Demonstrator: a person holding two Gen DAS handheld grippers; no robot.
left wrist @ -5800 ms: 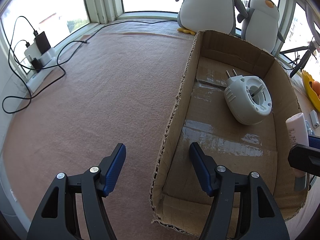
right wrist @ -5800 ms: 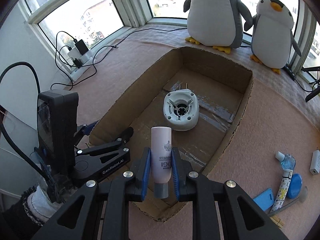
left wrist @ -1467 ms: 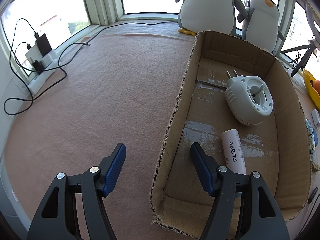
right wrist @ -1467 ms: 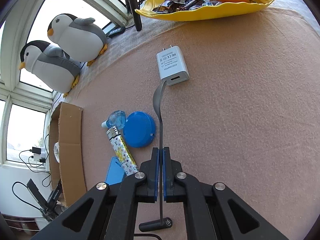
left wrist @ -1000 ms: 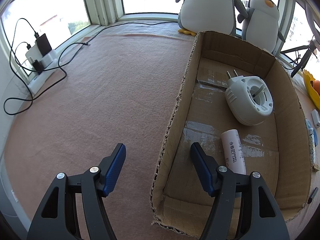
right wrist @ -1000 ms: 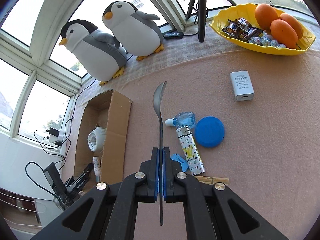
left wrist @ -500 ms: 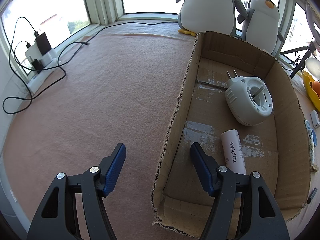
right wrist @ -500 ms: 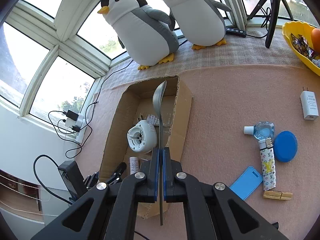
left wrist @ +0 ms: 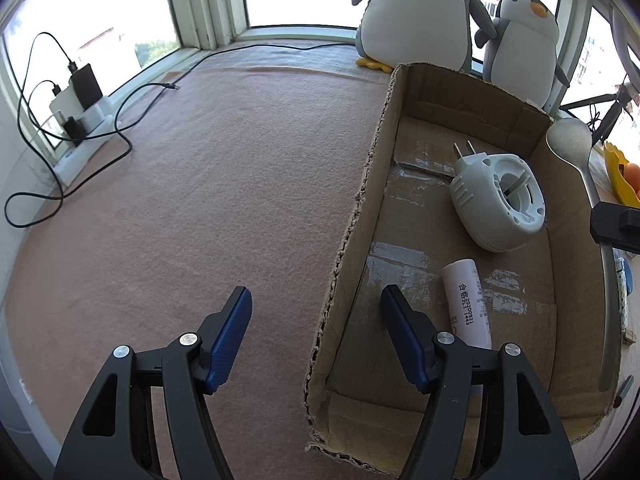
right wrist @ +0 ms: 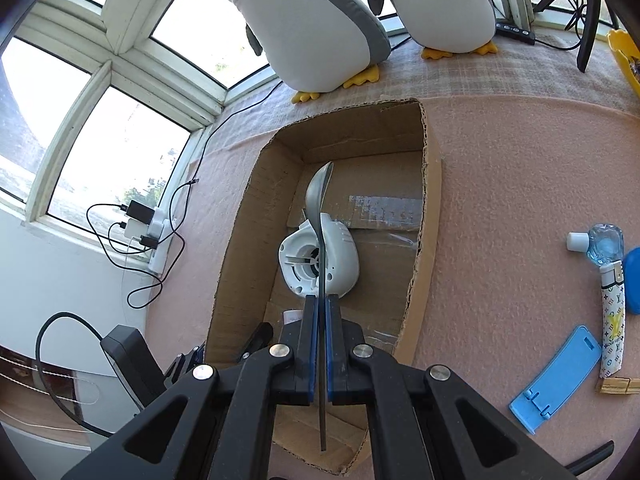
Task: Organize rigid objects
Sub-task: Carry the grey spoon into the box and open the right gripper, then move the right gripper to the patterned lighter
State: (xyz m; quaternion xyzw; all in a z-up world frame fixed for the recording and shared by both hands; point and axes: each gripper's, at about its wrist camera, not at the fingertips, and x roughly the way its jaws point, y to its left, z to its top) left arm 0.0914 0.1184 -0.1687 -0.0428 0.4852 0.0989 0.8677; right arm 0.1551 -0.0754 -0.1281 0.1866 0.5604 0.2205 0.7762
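My right gripper [right wrist: 321, 304] is shut on the handle of a grey metal spoon [right wrist: 320, 200], held on edge above the open cardboard box [right wrist: 360, 132]. The spoon's bowl [left wrist: 568, 138] shows over the box's right wall in the left wrist view. Inside the box [left wrist: 440, 88] lie a white plug-in device [left wrist: 496, 204] [right wrist: 340, 256] and a white tube [left wrist: 466, 300]. My left gripper [left wrist: 316, 304] is open, one finger on each side of the box's left wall near its front corner, touching nothing.
Two plush penguins [right wrist: 320, 20] stand behind the box by the window. A power strip with cables [left wrist: 80, 112] lies far left. Right of the box lie a blue stand [right wrist: 556, 376], a patterned lighter [right wrist: 612, 320], a small clear bottle [right wrist: 600, 240] and a clothespin [right wrist: 618, 386].
My right gripper has carried the spoon leftward from the loose items to above the box. The spoon's bowl has come further into the left wrist view. The left gripper has stayed still.
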